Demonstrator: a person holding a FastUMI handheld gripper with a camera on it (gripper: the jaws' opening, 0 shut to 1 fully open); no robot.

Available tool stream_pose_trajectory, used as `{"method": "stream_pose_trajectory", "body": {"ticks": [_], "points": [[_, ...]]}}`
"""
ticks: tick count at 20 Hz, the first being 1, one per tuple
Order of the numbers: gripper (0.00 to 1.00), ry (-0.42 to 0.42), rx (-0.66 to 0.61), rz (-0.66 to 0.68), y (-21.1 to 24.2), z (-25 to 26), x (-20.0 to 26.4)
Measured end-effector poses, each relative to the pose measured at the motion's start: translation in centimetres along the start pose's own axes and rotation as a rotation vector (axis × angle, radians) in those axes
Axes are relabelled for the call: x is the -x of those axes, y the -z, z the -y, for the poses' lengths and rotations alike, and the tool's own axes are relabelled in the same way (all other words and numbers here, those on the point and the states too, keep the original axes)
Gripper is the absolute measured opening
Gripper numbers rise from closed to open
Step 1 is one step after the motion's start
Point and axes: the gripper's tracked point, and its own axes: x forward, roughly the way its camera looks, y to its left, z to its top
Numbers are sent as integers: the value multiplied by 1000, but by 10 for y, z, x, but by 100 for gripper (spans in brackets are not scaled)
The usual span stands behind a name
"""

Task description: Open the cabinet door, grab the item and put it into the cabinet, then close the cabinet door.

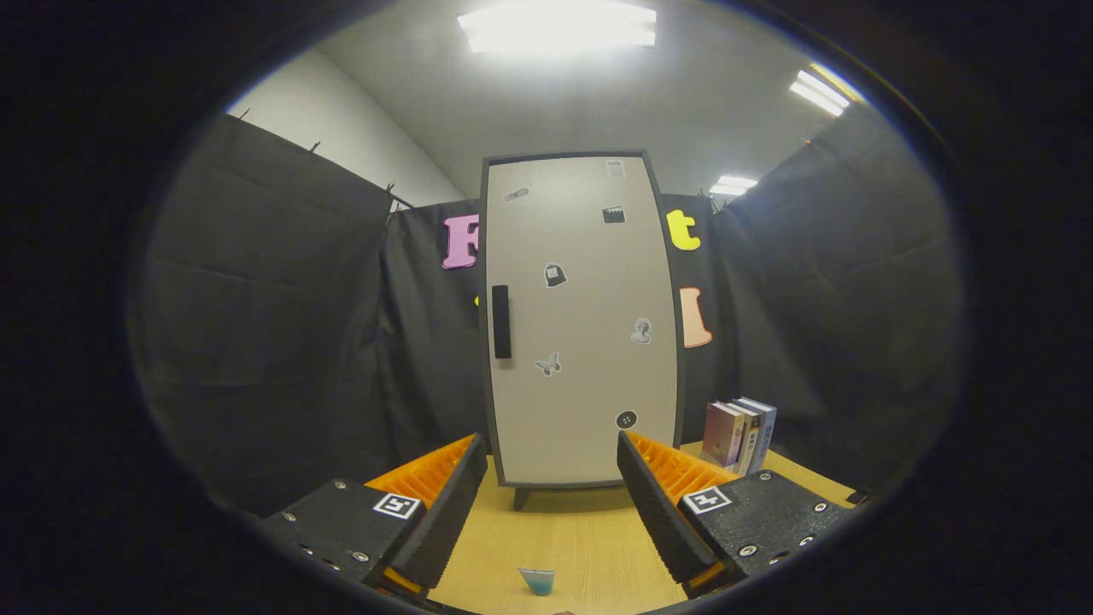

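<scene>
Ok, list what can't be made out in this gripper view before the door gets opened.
- Cabinet interior: hidden behind its closed door.
- Stickers on the door: too small to identify.
- Books right of the cabinet: spines too small to read, lower part hidden by a finger of the open gripper.
- Small blue item on the table: near the view's lower limit, too small to identify.
</scene>
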Motion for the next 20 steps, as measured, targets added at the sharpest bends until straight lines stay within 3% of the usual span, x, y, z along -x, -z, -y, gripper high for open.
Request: {"method": "stream_pose_trajectory", "body": {"ticks": [7,20], "points": [[95,-2,-28,5,-13,-7,-19],[95,-99,-48,92,-97,-35,-136]]}}
